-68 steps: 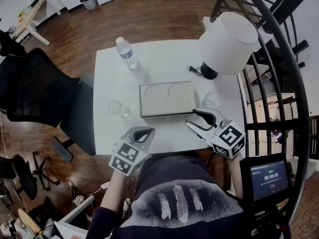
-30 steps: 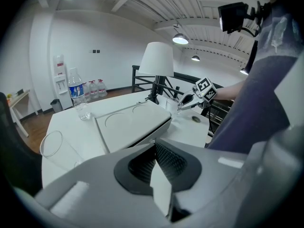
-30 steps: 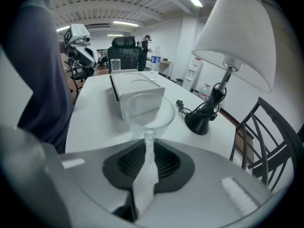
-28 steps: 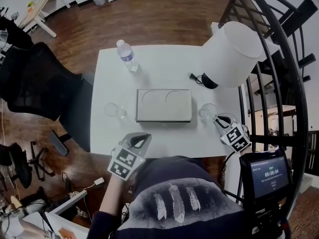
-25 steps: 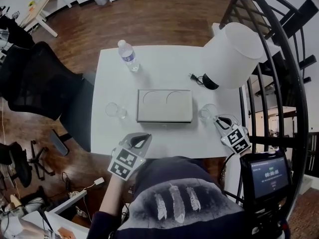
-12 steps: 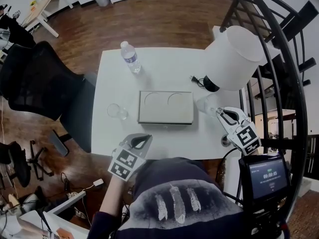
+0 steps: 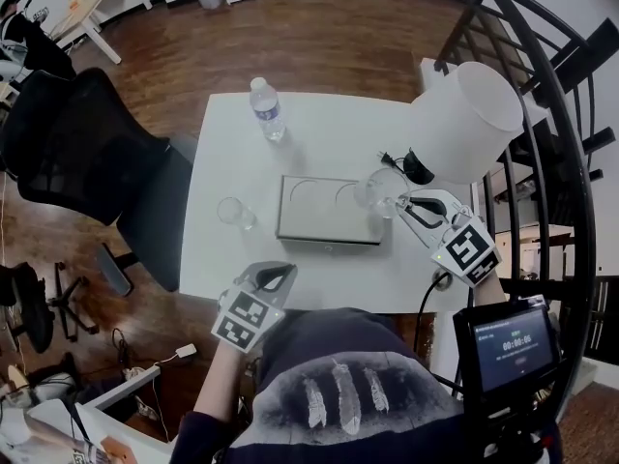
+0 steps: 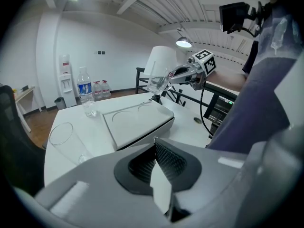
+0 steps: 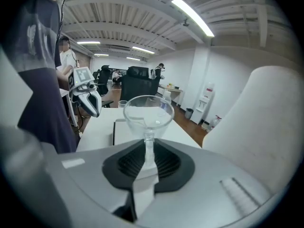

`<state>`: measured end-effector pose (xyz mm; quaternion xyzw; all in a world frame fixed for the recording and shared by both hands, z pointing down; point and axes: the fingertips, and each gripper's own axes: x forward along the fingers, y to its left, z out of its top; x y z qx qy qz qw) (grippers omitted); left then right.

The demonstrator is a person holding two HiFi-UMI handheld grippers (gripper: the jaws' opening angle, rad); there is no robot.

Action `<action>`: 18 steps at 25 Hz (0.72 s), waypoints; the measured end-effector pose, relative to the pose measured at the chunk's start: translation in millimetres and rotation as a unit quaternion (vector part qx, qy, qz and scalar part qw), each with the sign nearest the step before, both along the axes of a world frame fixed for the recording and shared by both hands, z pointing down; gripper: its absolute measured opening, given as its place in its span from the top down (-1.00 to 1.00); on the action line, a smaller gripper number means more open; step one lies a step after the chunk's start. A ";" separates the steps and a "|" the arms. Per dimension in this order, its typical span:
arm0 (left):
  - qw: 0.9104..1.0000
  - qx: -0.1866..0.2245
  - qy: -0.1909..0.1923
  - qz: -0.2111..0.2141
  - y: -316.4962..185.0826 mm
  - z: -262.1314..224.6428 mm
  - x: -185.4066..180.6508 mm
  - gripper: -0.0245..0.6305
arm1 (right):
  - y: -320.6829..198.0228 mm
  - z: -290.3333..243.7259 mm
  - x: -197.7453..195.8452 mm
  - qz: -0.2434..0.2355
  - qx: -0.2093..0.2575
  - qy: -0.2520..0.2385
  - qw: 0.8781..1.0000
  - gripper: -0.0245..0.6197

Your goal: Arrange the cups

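Table (image 7: 242,162) bears a grey tray (image 7: 324,230), over whose right end the right gripper (image 7: 398,204) clamps a clear cup (image 7: 375,191) aloft, while the left gripper (image 7: 276,276), jaws together and empty, hovers at the front edge and a second cup (image 7: 232,212) stands left of the tray.
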<state>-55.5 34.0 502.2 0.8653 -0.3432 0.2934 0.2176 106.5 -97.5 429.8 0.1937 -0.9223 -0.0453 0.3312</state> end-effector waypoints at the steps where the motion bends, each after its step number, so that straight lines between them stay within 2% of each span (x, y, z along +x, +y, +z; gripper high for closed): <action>1: 1.000 0.000 0.000 -0.003 -0.2 -0.3 -2.1 0.93 | -1.9 4.0 -6.1 -0.007 -0.004 0.004 1.000 0.79; 7: 1.000 0.000 0.003 -0.018 -1.0 0.0 -14.6 0.93 | -8.9 32.2 -27.0 -0.034 -0.026 0.034 0.998 0.79; 18: 1.000 -0.003 0.002 -0.017 -4.7 0.3 -19.3 0.93 | -12.3 71.4 -29.4 -0.042 -0.058 0.081 0.994 0.79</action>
